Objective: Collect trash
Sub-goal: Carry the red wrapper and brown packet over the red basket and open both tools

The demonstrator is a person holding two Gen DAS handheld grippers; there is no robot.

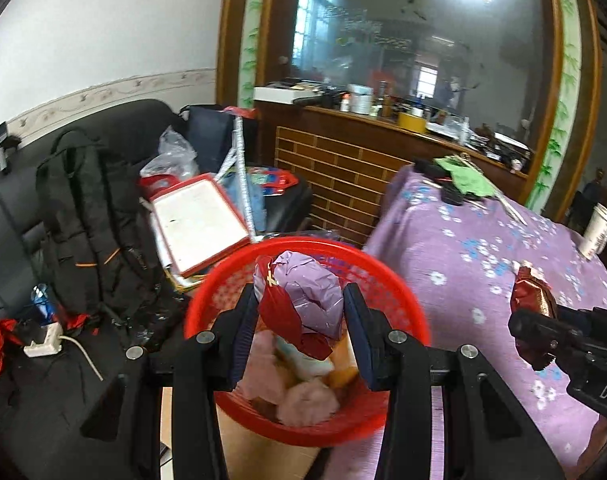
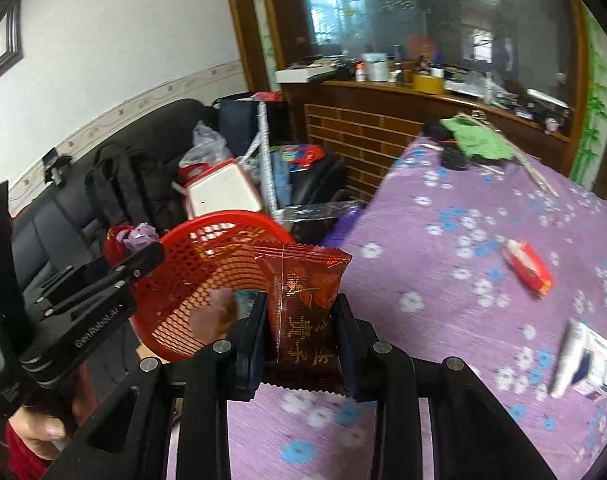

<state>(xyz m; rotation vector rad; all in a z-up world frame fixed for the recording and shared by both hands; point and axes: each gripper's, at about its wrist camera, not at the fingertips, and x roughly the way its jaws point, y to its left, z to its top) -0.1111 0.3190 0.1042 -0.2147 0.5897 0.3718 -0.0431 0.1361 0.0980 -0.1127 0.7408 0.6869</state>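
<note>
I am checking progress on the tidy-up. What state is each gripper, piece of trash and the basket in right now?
Left gripper: shut on crumpled purple-and-red wrapper, above the basket.
Right gripper: shut on red snack packet, upright.
Red basket: partly filled with trash.
Red-and-white packet: lying on the purple tablecloth.
White box and tube: lying on the cloth.

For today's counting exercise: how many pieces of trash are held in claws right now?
2. A crumpled purple-and-red wrapper sits in the left claw above the red basket; a red snack packet in the right claw over the table.
</note>
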